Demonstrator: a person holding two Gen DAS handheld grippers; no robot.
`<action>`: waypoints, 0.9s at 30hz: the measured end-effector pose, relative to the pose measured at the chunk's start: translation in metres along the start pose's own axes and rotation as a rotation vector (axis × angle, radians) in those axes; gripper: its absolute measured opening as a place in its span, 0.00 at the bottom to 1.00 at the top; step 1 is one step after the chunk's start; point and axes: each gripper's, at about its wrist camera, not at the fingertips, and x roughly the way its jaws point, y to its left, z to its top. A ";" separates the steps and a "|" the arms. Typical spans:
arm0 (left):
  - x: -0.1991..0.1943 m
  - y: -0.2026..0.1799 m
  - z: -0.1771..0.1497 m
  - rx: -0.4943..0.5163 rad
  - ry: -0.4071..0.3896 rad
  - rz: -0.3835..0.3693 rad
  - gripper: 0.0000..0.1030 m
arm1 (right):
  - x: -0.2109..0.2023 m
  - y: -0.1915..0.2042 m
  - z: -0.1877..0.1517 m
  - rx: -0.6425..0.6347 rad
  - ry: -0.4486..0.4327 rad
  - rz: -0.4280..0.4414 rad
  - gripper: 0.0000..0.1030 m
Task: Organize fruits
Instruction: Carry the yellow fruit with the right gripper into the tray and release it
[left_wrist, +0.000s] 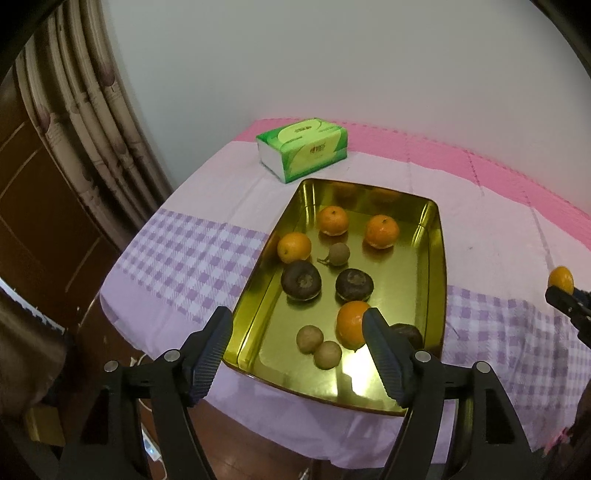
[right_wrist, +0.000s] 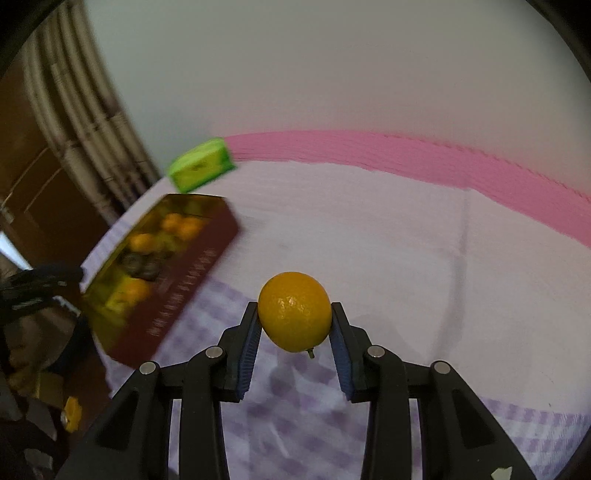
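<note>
Four oranges (left_wrist: 351, 323) already sit in the gold tin (left_wrist: 441, 258) with dark round fruits (left_wrist: 301, 280) and small brown ones (left_wrist: 309, 339). Left tongs (left_wrist: 297, 354) hang wide and empty over its near end.

Over to the right wrist: right tongs (right_wrist: 294, 334) clamp one more orange (right_wrist: 294, 311) above the checked surface (right_wrist: 406, 258). I'd carry it level over the tin (right_wrist: 184, 280), lower into a free gap, then let go gently.

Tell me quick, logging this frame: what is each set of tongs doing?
Left tongs: open, empty, over the tray.
Right tongs: shut on an orange.
</note>
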 end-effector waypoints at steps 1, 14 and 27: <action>0.001 0.001 0.000 -0.003 0.002 0.001 0.71 | 0.001 0.008 0.004 -0.012 -0.001 0.015 0.33; 0.015 0.016 -0.001 -0.051 0.031 0.014 0.71 | 0.028 0.095 0.045 -0.091 0.009 0.182 0.33; 0.021 0.023 0.001 -0.074 0.043 0.014 0.72 | 0.078 0.130 0.061 -0.126 0.065 0.201 0.33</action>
